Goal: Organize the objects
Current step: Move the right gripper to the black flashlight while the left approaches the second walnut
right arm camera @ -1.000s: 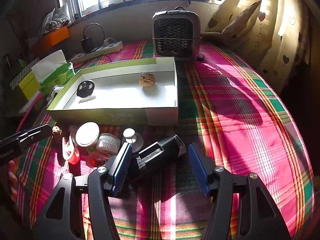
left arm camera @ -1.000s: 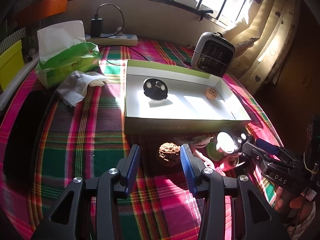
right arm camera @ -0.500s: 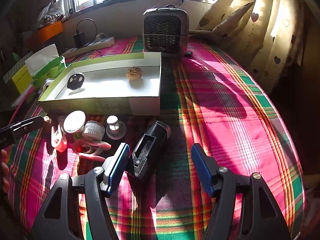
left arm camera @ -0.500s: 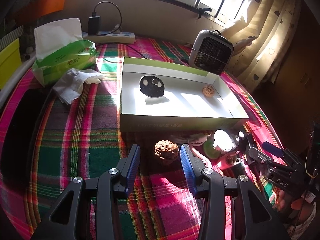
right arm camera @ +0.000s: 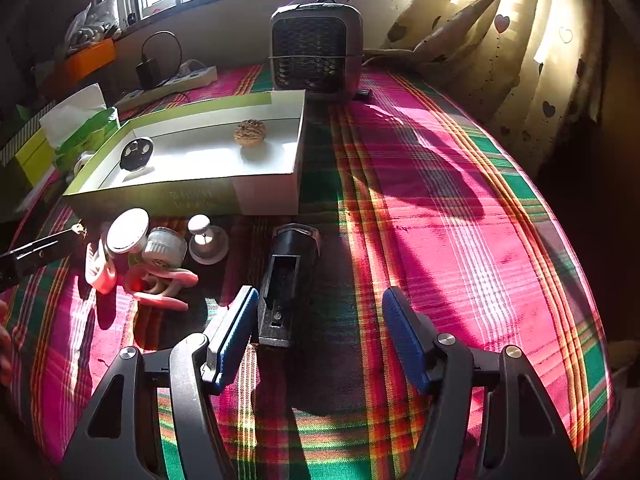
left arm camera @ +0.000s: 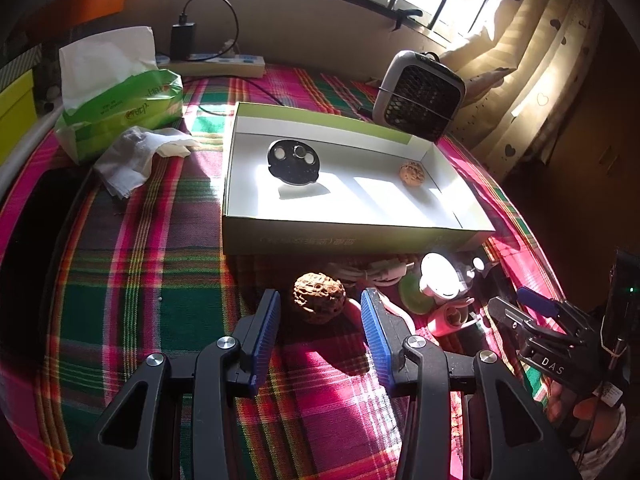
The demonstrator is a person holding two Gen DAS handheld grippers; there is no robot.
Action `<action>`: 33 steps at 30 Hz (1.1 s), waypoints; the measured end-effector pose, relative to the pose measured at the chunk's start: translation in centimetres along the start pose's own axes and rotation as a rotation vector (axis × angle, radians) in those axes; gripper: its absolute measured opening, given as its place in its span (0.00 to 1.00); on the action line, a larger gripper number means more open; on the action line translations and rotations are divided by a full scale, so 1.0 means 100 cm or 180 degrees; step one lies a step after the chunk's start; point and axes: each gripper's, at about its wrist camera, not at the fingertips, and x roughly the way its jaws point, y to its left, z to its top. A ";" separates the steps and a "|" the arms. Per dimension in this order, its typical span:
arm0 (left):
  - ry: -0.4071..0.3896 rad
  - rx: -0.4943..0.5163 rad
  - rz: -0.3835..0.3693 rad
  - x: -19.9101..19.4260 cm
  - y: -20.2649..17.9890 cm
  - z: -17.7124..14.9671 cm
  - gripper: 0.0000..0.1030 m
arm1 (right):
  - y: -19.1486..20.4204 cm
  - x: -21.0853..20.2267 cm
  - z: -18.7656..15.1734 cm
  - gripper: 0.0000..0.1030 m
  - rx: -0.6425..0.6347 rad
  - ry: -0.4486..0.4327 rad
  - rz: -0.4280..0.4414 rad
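With jaws apart, the left gripper (left arm camera: pixel 320 316) has closed in until the brown wrinkled walnut (left arm camera: pixel 319 297) at lower centre sits between them, while the right gripper (right arm camera: pixel 318 332), also apart, has backed off the black rectangular device (right arm camera: pixel 286 280), so the walnut likely goes into the white cardboard box (left arm camera: pixel 348 236).

Harsh window sunlight, hard shadows

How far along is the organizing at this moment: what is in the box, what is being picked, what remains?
Done: one walnut and a black disc lie in the box. In hand: nothing gripped; the open left gripper brackets a second walnut, and the open right gripper sits by the black device. Left: the white jar, pink clips and metal knob in front of the box.
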 end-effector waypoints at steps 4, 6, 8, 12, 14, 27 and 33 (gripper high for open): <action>0.0028 0.0016 0.0036 0.004 -0.002 0.001 0.39 | 0.002 0.002 0.002 0.63 -0.0041 0.0012 -0.0002; 0.0055 0.0022 0.0050 0.006 -0.002 0.001 0.39 | 0.002 0.002 0.003 0.63 -0.0049 0.0014 0.0010; 0.0044 0.0011 0.0071 0.008 -0.002 0.001 0.39 | 0.002 0.003 0.004 0.63 -0.0053 0.0015 0.0016; 0.0047 -0.0008 0.0082 0.010 -0.001 0.005 0.39 | 0.002 0.005 0.005 0.63 -0.0053 0.0016 0.0023; 0.0090 -0.0026 0.0163 0.013 0.000 0.006 0.39 | 0.001 0.006 0.006 0.63 -0.0039 0.0017 0.0015; 0.0058 -0.0044 0.0171 0.013 0.003 0.006 0.39 | 0.000 0.005 0.007 0.63 -0.0025 0.0014 0.0019; 0.0058 -0.0057 0.0178 0.012 0.004 0.006 0.35 | -0.001 0.004 0.007 0.52 -0.0001 -0.0007 -0.0001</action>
